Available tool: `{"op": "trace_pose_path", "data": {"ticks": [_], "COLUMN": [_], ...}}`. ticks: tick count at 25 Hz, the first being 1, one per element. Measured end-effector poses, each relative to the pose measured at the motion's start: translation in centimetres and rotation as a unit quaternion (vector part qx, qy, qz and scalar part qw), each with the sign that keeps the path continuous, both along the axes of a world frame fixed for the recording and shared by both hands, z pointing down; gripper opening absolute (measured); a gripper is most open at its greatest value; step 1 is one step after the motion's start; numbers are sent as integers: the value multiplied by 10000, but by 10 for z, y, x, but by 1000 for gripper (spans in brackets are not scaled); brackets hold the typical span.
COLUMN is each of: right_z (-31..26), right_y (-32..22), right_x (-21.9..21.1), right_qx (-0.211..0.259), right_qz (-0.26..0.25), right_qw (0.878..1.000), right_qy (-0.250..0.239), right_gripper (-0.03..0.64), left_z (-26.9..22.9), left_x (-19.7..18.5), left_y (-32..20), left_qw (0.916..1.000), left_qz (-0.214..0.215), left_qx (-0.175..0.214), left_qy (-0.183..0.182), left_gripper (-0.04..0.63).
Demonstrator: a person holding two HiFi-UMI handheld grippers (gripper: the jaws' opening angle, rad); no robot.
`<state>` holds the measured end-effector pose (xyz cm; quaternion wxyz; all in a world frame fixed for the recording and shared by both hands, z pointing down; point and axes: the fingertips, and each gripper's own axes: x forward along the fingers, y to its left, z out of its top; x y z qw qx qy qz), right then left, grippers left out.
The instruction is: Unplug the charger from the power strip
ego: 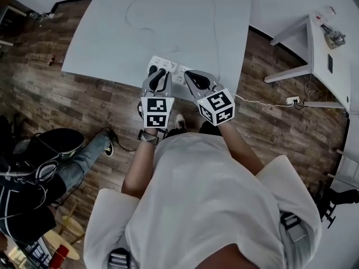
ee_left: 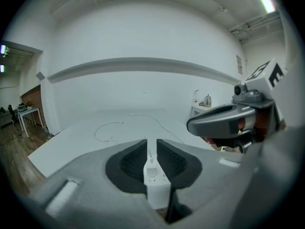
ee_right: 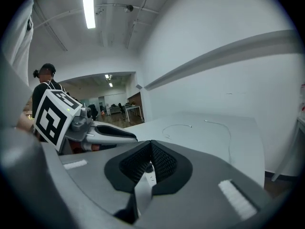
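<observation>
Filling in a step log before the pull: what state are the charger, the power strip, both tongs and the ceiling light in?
charger: apparently still plugged into the strip's far end
power strip: flat on the table, not gripped
left tongs: open, narrow gap, strip showing through it
right tongs: tips together, holding nothing
ceiling light: on

A long white power strip lies flat at the near edge of the white table, sockets facing up. A small white charger seems to stand plugged into it, toward its far end. The charger's thin white cable runs away across the tabletop in loose loops.
</observation>
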<state>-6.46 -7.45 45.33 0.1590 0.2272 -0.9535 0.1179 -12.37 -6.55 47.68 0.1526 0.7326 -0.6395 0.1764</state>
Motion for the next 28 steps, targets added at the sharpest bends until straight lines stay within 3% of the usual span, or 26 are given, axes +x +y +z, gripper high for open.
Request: {"op": "trace_pose_path", "data": {"ticks": [18,28], "right_z": [104,144], "right_y": [12,20], "right_x": [-18,-18], "right_qx": [-958,-1437], "right_qz": [-129,-326], "right_qw": [9937,9853], "right_qy": [572,865], "right_gripper": [40,43], "left_z": [48,69], "left_x": [-3,2], "left_y": [-15,-26], "left_qw": [9984,9961], "left_qz": [-85,7], "left_qx": [-473,-760], "left_qy": [283,452], "left_gripper": [84,129]}}
